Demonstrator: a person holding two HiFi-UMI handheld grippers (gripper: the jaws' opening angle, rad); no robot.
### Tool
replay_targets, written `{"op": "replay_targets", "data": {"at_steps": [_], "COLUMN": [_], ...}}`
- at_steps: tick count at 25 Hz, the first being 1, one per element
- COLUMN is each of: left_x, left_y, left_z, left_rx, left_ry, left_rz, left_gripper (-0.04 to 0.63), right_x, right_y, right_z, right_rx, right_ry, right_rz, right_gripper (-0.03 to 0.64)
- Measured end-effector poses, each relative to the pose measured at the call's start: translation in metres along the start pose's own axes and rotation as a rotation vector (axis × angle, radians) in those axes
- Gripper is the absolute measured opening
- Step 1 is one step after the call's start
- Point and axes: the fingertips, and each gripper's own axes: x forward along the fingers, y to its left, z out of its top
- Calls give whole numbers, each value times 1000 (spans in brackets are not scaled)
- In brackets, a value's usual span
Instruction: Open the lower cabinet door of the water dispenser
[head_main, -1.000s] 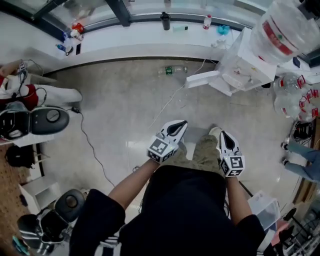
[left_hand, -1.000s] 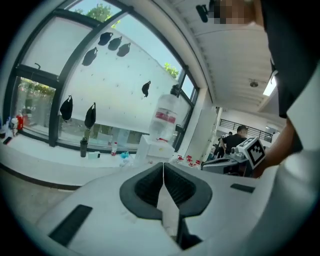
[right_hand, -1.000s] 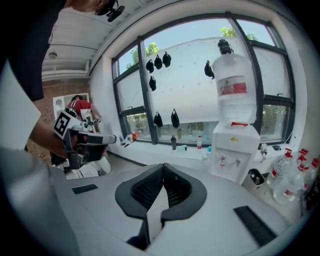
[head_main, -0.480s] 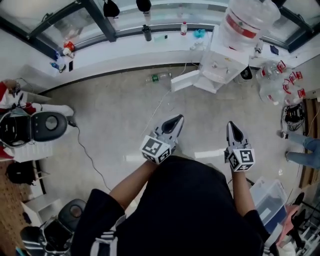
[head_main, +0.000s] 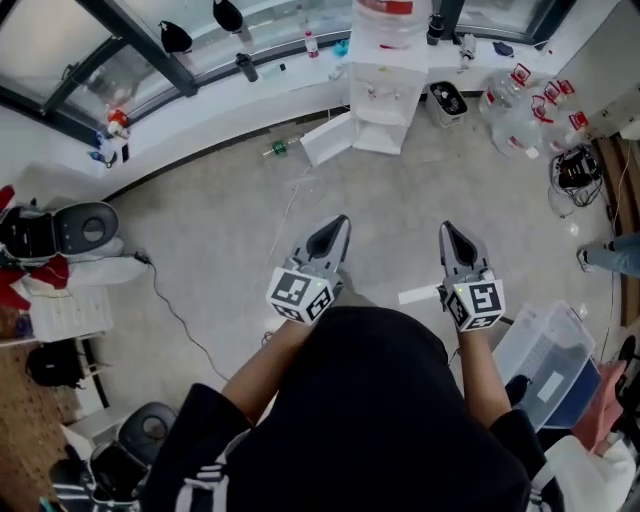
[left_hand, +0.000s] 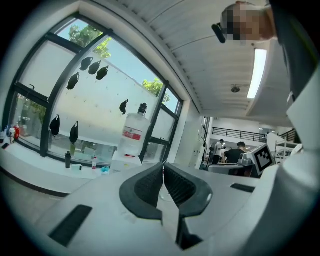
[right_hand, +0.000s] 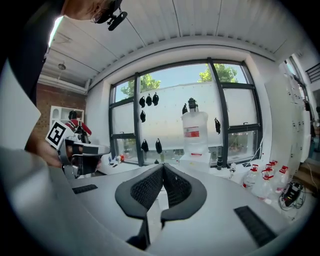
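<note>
The white water dispenser (head_main: 384, 82) stands far ahead against the window ledge, with a clear bottle (head_main: 392, 8) on top. At its lower left a white door panel (head_main: 325, 138) stands swung outward over the floor. My left gripper (head_main: 337, 228) and right gripper (head_main: 447, 233) are held side by side in front of my body, both shut and empty, well short of the dispenser. The left gripper (left_hand: 163, 167) points just right of the dispenser (left_hand: 131, 145). The right gripper (right_hand: 163, 168) points just left of the dispenser (right_hand: 195, 135).
Several water bottles (head_main: 512, 100) stand right of the dispenser, with a black bin (head_main: 450, 102) beside it. A clear plastic box (head_main: 545, 355) sits at my right. A green bottle (head_main: 277, 149), a cable (head_main: 172, 292) and a white strip (head_main: 419, 294) lie on the floor.
Both grippers have risen and moved forward, still shut. The head view has swung so the dispenser sits at the top centre instead of the top right.
</note>
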Motion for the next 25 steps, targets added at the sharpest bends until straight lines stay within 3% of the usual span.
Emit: {"op": "replay_targets", "data": {"at_steps": [6,10,19,25], "left_x": [-36,-48,-42,-33], "left_y": [-81,-109,-104,-91], "left_z": [-34,-47,-48,-37], "left_rx": [23,12,80,85], "left_ry": [3,16,19,8], "left_rz": [40,52,44,60], "left_gripper": [8,8,8,8], "right_x": [-93,-129,-142,-127], "right_y": [-17,-32,-41,-43], "right_z": [-24,-29,-26,-11], "right_rx": [29,16,0,7], "right_ry": [-15,-15,-38,-71], "right_rz": [-25,-36,-91,-93], "right_gripper": [0,0,-2,-2]}}
